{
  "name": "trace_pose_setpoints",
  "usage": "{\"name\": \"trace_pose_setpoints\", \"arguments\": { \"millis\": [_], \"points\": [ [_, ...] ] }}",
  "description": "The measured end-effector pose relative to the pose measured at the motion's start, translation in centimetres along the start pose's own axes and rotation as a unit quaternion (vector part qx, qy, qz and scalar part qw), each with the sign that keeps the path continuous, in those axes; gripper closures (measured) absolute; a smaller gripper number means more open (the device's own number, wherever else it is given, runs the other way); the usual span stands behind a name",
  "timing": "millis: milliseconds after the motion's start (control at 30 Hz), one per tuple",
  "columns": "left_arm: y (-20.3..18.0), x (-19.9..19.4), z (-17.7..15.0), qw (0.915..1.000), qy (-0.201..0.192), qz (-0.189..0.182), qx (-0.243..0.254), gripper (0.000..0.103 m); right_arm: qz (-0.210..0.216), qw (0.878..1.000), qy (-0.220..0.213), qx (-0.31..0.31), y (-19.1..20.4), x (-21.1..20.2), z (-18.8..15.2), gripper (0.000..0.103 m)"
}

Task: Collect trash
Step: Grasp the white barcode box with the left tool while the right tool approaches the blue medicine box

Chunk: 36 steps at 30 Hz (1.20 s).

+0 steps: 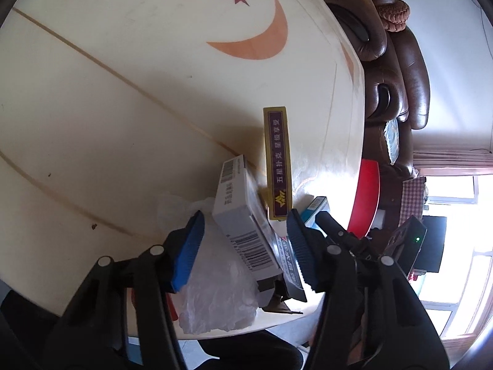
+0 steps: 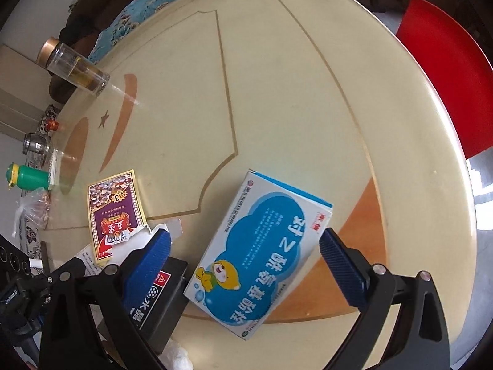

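Note:
In the left wrist view my left gripper (image 1: 246,246) is open around a grey-white box with barcodes (image 1: 243,228) on the cream table (image 1: 123,108). A crumpled clear plastic bag (image 1: 215,293) lies under it and a gold-and-purple card box (image 1: 277,163) lies just beyond. In the right wrist view my right gripper (image 2: 243,265) is open, its blue pads either side of a blue-and-white medicine box with a cartoon bear (image 2: 258,252). A black box (image 2: 160,296) sits under the left pad. The torn playing-card box (image 2: 114,215) lies to the left.
A glass bottle with gold cap (image 2: 74,67), a metal cup (image 2: 35,143), a green bottle (image 2: 27,178) and a plastic bag (image 2: 32,209) stand at the table's left edge. A red chair (image 2: 446,77) is at the right. A brown sofa (image 1: 394,71) is beyond the table.

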State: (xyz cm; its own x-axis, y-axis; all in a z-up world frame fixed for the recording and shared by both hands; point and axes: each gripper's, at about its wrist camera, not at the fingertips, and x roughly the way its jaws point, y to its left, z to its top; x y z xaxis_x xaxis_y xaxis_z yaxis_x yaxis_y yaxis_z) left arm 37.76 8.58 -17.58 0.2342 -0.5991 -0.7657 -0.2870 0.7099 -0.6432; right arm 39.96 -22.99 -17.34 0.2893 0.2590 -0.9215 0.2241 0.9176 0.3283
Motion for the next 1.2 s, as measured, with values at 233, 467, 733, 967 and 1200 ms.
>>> {"name": "trace_pose_setpoints", "arguments": {
  "millis": [233, 467, 733, 967, 1200],
  "points": [
    [0.5, 0.2, 0.0, 0.9999, 0.005, -0.003, -0.009, 0.059, -0.017, 1.000, 0.010, 0.016, 0.0, 0.5, 0.3, 0.011],
    [0.6, 0.3, 0.2, 0.9999, 0.009, 0.002, -0.009, 0.068, -0.053, 0.998, 0.017, 0.014, 1.0, 0.9, 0.4, 0.011],
    [0.4, 0.4, 0.5, 0.9999, 0.014, 0.007, -0.005, 0.070, -0.129, 0.991, 0.016, -0.034, 2.7, 1.3, 0.4, 0.031],
    [0.5, 0.2, 0.6, 0.9998, 0.013, 0.008, -0.008, 0.074, -0.130, 0.989, 0.014, -0.062, 3.0, 1.3, 0.3, 0.035],
    [0.3, -0.8, 0.4, 1.0000, -0.001, 0.007, 0.001, 0.077, -0.122, 0.990, -0.003, -0.075, 2.7, 0.1, -0.2, 0.036]
  ]
}}
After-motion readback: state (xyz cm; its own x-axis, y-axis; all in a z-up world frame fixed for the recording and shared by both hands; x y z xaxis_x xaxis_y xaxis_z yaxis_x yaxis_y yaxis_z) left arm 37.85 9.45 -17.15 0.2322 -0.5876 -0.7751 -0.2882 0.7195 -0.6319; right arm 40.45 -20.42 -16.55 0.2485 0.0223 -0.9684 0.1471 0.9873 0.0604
